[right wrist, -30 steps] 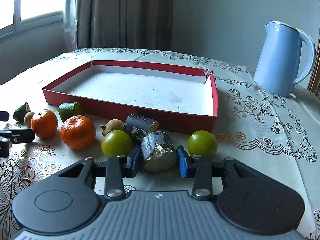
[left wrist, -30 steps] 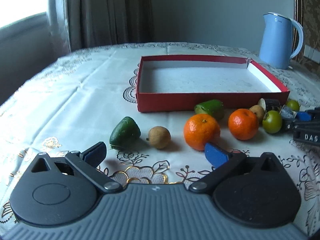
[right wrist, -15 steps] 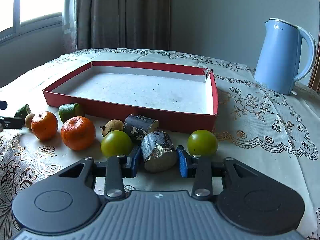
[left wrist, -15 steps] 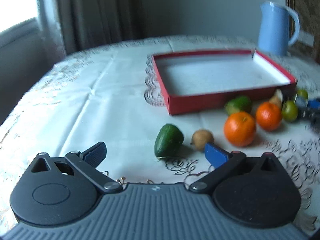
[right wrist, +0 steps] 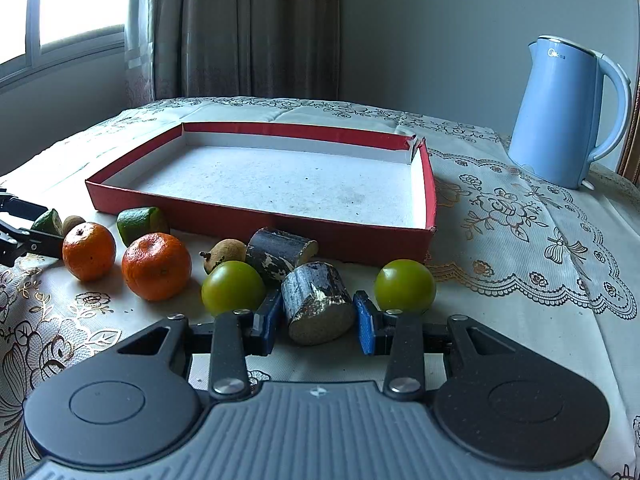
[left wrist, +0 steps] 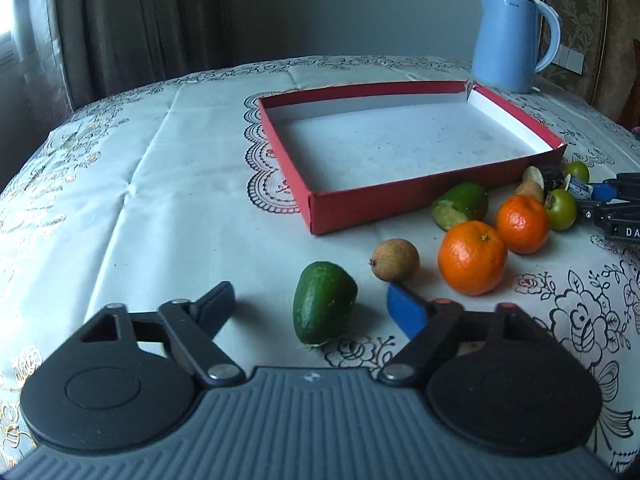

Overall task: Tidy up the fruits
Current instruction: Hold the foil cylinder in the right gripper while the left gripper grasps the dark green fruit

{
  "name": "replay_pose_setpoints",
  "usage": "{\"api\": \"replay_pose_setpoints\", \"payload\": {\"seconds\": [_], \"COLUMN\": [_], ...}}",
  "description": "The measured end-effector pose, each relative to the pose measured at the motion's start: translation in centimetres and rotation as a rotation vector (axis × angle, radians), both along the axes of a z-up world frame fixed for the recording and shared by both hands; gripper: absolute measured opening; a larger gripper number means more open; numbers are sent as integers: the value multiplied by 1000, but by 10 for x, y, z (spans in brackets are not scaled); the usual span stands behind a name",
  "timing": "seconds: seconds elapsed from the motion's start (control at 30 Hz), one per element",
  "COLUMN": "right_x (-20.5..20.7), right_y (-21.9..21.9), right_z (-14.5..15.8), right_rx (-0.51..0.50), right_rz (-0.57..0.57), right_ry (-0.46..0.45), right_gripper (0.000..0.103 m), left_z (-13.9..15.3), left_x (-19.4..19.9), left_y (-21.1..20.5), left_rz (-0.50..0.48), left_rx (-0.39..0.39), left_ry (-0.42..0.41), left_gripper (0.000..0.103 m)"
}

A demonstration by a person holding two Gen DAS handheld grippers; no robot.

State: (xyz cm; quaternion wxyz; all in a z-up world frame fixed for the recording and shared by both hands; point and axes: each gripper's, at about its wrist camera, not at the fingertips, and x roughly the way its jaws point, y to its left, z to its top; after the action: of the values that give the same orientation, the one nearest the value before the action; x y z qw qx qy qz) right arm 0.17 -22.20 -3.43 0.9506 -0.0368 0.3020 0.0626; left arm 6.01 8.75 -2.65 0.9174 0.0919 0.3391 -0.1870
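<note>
Left hand-held gripper closing around green fruit, right hand-held gripper clamping dark cane piece

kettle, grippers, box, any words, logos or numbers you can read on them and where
"DA": white letters on the right gripper body, cut off by the edge of the left wrist view.
Blue kettle: a small brand mark near its top rim, too small and blurred to read.
Red box: no text visible.
</note>
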Motion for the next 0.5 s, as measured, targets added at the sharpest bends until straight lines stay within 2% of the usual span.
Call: {"api": "replay_pose_setpoints", "payload": {"seconds": [0.03,0.07,0.17,0.3,0.4,0.5], "right_x": [0,0,0,-1,-1,-2], "right_y": [0,0,0,1,1,2], "right_z": [0,0,0,0,0,0], "right_rx": [0,-1,-4,-7,-9,-11], "right_rz": [0,0,0,-1,-1,-2], "right_ry": [0,0,-1,-3,-3,-4], "right_gripper": [38,38,38,38,38,38], "left_z": [0,1,4,4,6,12], "left_x": [-1,-2,-9,-15,-17,-19], "left_y": [-1,-2,-7,-14,-14,-16], "left_rz": [-6,-13,-35,1,68,152], "left_rx": [-1,-4,16,48,19,-16], "left_ry": [0,-1,-9,-31,-27,-76], "left_gripper": [69,56,32,29,29,29]}}
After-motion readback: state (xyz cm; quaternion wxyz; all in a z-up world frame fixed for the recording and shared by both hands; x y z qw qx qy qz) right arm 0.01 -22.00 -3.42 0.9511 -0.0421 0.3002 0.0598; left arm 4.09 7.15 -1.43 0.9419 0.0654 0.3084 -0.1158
